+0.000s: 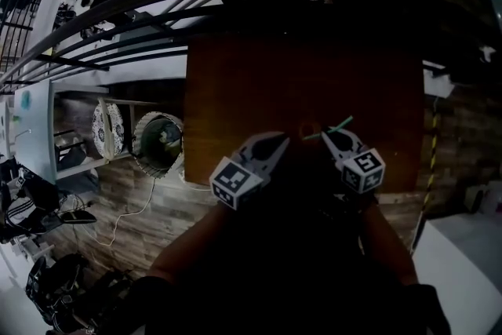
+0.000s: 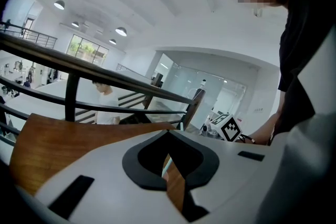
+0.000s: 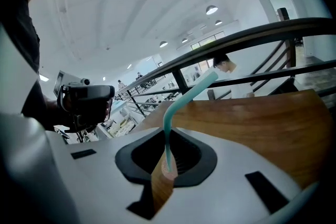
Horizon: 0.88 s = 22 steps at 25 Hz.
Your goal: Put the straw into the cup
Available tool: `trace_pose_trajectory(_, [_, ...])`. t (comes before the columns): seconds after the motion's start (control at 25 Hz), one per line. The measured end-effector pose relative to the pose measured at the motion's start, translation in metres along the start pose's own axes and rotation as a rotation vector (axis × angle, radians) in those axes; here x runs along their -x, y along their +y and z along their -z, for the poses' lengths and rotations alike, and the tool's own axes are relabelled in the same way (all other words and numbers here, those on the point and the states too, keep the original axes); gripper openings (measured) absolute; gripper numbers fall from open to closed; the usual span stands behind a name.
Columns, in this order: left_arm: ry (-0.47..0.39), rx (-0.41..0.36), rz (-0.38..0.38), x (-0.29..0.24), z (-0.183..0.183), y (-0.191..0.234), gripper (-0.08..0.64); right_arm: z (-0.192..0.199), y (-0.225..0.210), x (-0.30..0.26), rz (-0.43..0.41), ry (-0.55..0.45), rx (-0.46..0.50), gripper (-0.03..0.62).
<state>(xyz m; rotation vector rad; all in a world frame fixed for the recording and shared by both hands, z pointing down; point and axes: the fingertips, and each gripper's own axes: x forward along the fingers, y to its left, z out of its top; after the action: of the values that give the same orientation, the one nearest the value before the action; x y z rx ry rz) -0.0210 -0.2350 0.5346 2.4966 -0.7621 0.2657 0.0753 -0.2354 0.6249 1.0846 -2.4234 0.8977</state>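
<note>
Right gripper [image 1: 326,136], one of my two, is clamped on the one teal straw [image 1: 339,125], which sticks out toward 2 o'clock over the single wooden table [image 1: 259,74]; left gripper [image 1: 282,140] sits closed, empty.

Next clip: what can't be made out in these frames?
The cup: not identifiable in any view; head view too dark around the gripper tips.
Lower end of the straw: hidden between the right gripper's shut jaws, right gripper view.
Left gripper view: a teal sliver behind the left gripper's shut jaws, too small to identify.
</note>
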Motion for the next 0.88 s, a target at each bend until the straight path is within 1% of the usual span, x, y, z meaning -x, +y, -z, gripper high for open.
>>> trace_pose_trajectory(0.2, [-0.002, 0.013, -0.005, 0.005, -0.001, 0.008, 0.011, 0.008, -0.003, -0.009, 0.028, 0.036, -0.011, 0.038])
trace_pose_trajectory(0.44, [-0.003, 0.02, -0.011, 0.008, 0.001, 0.009, 0.011, 0.021, -0.002, -0.018, 0.021, 0.093, -0.021, 0.039])
trace_pose_trajectory(0.68, [-0.002, 0.023, -0.014, 0.009, 0.003, 0.01, 0.011, 0.027, -0.006, -0.018, 0.036, 0.108, -0.021, 0.042])
trace_pose_trajectory(0.88, [-0.002, 0.013, -0.015, 0.006, 0.005, 0.008, 0.011, 0.034, -0.011, -0.019, 0.04, 0.13, -0.04, 0.063])
